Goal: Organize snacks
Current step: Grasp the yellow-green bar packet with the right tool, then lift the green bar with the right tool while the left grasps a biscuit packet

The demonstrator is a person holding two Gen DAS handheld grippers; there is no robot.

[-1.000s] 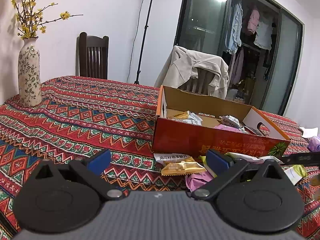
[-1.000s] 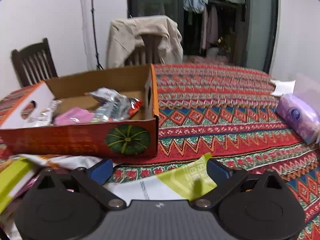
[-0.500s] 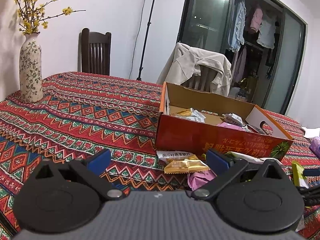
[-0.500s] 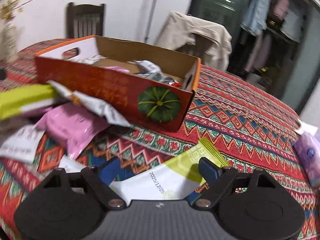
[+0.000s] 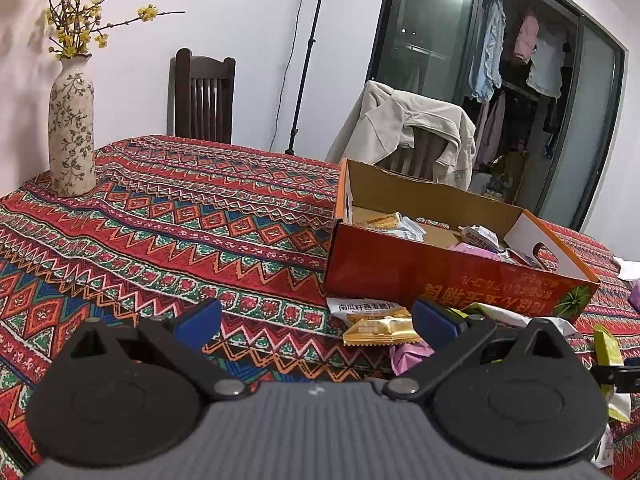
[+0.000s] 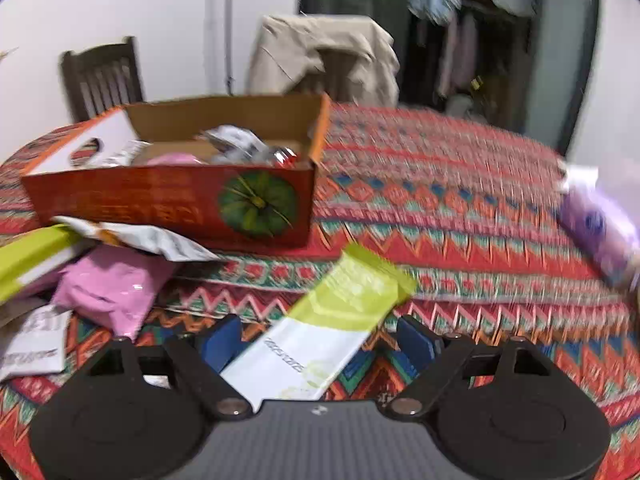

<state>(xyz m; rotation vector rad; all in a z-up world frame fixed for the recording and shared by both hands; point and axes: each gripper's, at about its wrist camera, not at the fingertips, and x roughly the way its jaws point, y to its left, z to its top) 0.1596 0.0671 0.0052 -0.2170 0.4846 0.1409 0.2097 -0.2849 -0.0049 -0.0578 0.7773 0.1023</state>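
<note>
Sorting snacks into a cardboard box (image 6: 172, 200) is partly done on a bench covered by a red patterned cloth (image 5: 168, 216). Several wrapped snacks already lie inside the open orange box: a yellow and white packet (image 5: 384, 221) toward its left end, and a pink packet (image 6: 174, 159) and silvery wrappers (image 6: 236, 142) toward its right end. Much of the box floor is bare cardboard, so there is room for more.

Left to do, as a judgement: a loose pile waits on the bench just in front of the box. It includes a gold packet (image 5: 378, 330) lying on a white packet with printed characters (image 5: 366, 307), a pink pouch (image 6: 112, 286), a crinkled white wrapper (image 6: 160, 240) touching the box's near wall, and a green and white box-like pack (image 6: 28, 258) at the far left of the right camera's view.

In the right wrist view, the right gripper (image 6: 320, 340) has its jaws fairly wide, with a long green and white snack packet (image 6: 328, 312) lying between them; the blue pads do not appear to press on it, though the picture is blurred. The left gripper (image 5: 316, 316) is spread wide with nothing in it, hovering over the cloth near the pile.

A purple tissue pack (image 6: 600, 224) lies well apart on the right, and a flowered vase (image 5: 71, 128) stands far left.
</note>
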